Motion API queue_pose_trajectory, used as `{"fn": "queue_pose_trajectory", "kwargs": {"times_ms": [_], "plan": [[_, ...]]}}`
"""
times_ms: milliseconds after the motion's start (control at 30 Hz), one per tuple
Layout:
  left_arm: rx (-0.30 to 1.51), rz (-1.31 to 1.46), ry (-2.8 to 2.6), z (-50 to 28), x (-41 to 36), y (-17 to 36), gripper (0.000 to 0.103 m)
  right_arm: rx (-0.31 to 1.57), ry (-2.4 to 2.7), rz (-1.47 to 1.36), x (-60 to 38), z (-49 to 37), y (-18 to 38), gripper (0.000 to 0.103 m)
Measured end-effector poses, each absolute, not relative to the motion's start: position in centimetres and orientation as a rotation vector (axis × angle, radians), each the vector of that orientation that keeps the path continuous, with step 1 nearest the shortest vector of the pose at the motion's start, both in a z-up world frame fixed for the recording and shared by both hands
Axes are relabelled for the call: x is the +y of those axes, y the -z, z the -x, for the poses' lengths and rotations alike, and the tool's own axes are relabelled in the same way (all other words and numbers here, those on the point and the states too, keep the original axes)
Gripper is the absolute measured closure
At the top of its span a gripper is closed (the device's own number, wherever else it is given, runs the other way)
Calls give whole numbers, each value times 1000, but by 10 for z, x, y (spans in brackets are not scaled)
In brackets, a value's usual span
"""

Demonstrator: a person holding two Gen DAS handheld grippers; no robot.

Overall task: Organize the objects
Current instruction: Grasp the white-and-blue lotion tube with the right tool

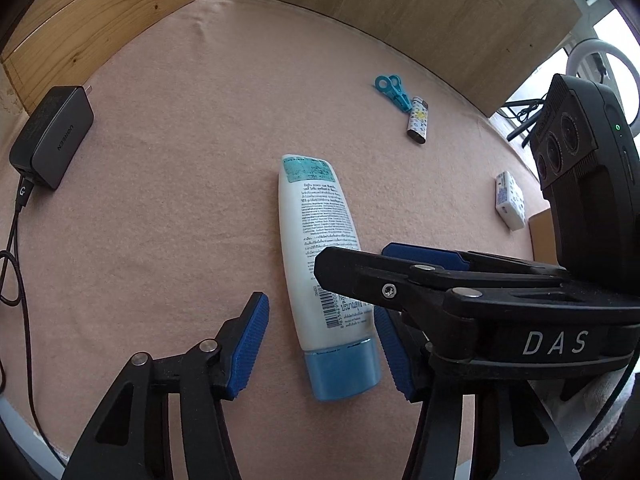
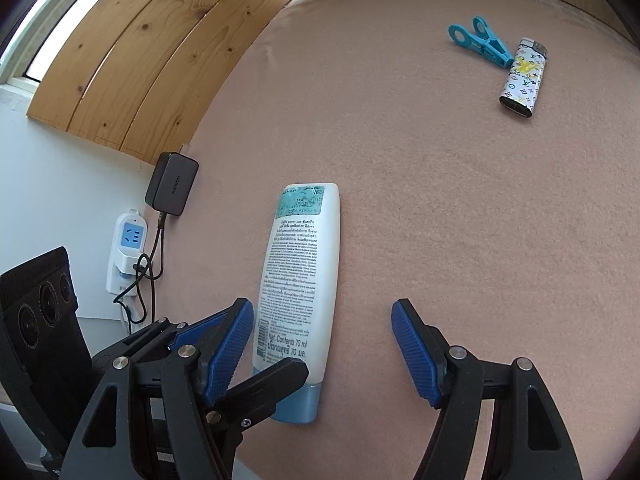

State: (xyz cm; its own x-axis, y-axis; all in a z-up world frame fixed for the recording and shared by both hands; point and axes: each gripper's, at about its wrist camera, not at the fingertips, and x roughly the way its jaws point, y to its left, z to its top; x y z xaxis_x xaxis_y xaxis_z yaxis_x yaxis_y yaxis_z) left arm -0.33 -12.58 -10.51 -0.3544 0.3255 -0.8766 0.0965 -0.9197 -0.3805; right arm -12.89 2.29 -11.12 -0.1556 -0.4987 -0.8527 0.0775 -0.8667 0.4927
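Blue ribbed pads of the left tool (image 1: 320, 344) are sitting either side of the tube (image 1: 320, 264), down near its blue cap (image 1: 346, 372). The right-hand pad looks to be lying against or just beside the tube's edge, while a clear gap is showing between the other pad and the tube, so the jaws are standing half-wide around it and not yet pressing. The right tool (image 2: 320, 352) is hovering over the same spot; its jaws are standing wide and holding nothing, with the tube lying beside its left pad rather than squarely between the two.

The tube is lying flat on the pink felt of the desk (image 1: 160, 160), roughly in the middle, cap toward the near edge and crimped end pointing toward the far edge. Toward the far right corner a teal clip (image 2: 476, 42) and a patterned lighter (image 2: 524, 80) are lying just beside each other, well apart from the tube. A black charger (image 1: 52, 136) is resting at the left edge, and a small white box (image 1: 510, 200) near the right edge.

Judging by its look, the tube is light, with a soft, squeezable plastic body and a smooth, somewhat slippery skin; hard pressure on the middle is likely to dent it. The stiffer place to take hold is low on the body, at the shoulder just above the cap, across its narrow width.
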Motion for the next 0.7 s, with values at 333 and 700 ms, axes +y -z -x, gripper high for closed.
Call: {"fn": "queue_pose_trajectory", "kwargs": {"times_ms": [333, 700], "plan": [[-590, 1671, -2358, 7, -119, 111, 57, -448, 2049, -1738, 14, 128, 110, 55], [-580, 1625, -2349, 8, -91, 98, 57, -492, 2101, -1720, 33, 116, 97, 61]]}}
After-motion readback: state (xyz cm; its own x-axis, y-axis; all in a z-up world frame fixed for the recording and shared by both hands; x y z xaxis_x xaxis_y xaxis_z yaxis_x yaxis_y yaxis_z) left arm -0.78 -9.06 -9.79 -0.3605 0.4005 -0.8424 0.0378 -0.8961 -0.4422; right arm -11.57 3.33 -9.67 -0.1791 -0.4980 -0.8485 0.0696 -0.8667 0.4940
